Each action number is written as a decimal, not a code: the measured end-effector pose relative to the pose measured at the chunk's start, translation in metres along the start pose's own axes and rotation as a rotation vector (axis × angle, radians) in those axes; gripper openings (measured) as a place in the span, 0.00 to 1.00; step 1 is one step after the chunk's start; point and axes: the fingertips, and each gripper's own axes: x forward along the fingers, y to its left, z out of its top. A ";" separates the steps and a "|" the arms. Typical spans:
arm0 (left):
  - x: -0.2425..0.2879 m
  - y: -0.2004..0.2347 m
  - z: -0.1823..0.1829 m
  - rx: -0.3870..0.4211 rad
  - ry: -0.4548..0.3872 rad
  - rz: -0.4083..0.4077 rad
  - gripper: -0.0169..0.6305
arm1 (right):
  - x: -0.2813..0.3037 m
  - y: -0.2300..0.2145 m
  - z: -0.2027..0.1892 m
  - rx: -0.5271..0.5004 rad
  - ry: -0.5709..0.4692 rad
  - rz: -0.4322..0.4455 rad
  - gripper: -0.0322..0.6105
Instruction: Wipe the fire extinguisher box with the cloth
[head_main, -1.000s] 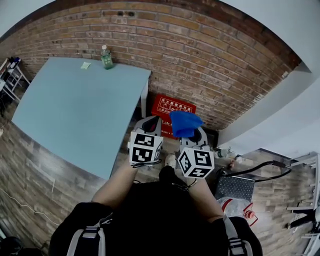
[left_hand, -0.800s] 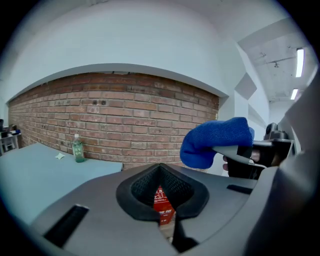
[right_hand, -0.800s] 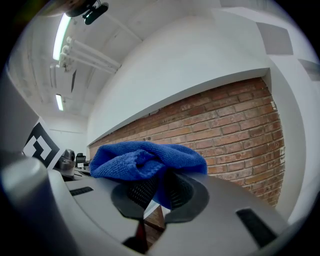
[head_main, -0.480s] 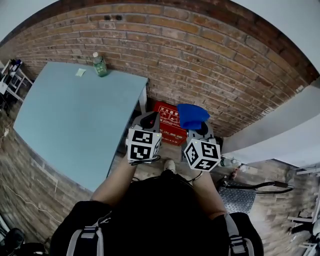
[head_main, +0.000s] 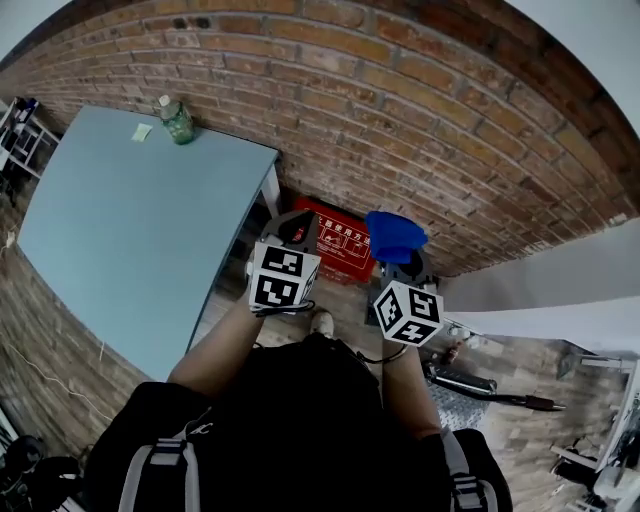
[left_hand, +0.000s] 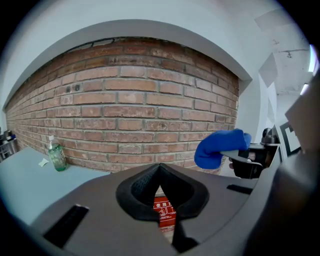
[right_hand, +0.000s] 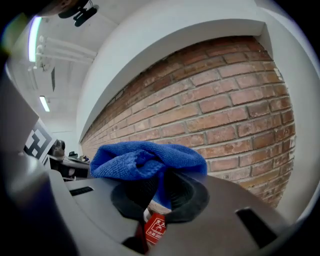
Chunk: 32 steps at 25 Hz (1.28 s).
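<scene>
Standing before a brick wall (head_main: 400, 110), the person holds both grippers out in front at about the same height, side by side but apart.

The right gripper (head_main: 398, 262) is clamped on a blue cloth (head_main: 395, 235). In the right gripper view the cloth (right_hand: 145, 160) bunches over the top of the gripper (right_hand: 155, 180), with one fold pinched between the jaws and the rest spilling to the left.

The left gripper (head_main: 297, 228) carries nothing. In its own view the gripper (left_hand: 160, 167) has its jaw tips together, with nothing between them. The cloth (left_hand: 217, 147) shows off to its right.

The red fire extinguisher box (head_main: 345, 255) stands on the floor against the foot of the brick wall, beyond both grippers and just right of the table's near right corner. White lettering shows on its lid. A part of the box (left_hand: 164, 212) is seen through the gap beneath the left jaws, and likewise (right_hand: 156, 227) beneath the right jaws. Neither gripper nor the cloth touches it.

A pale blue table (head_main: 130, 230) fills the left of the scene, its far edge at the wall. At its far edge stand a clear bottle with a green label (head_main: 177, 120) and, just left of it, a small scrap of paper (head_main: 141, 131).
</scene>
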 end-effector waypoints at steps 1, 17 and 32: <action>0.009 0.001 0.000 0.001 0.000 0.003 0.04 | 0.006 -0.007 -0.006 -0.003 0.022 0.003 0.12; 0.042 0.101 -0.051 -0.120 0.124 0.029 0.04 | 0.133 0.034 -0.142 -0.118 0.416 0.195 0.12; 0.048 0.170 -0.131 -0.216 0.222 0.019 0.04 | 0.254 0.091 -0.313 -0.187 0.732 0.224 0.12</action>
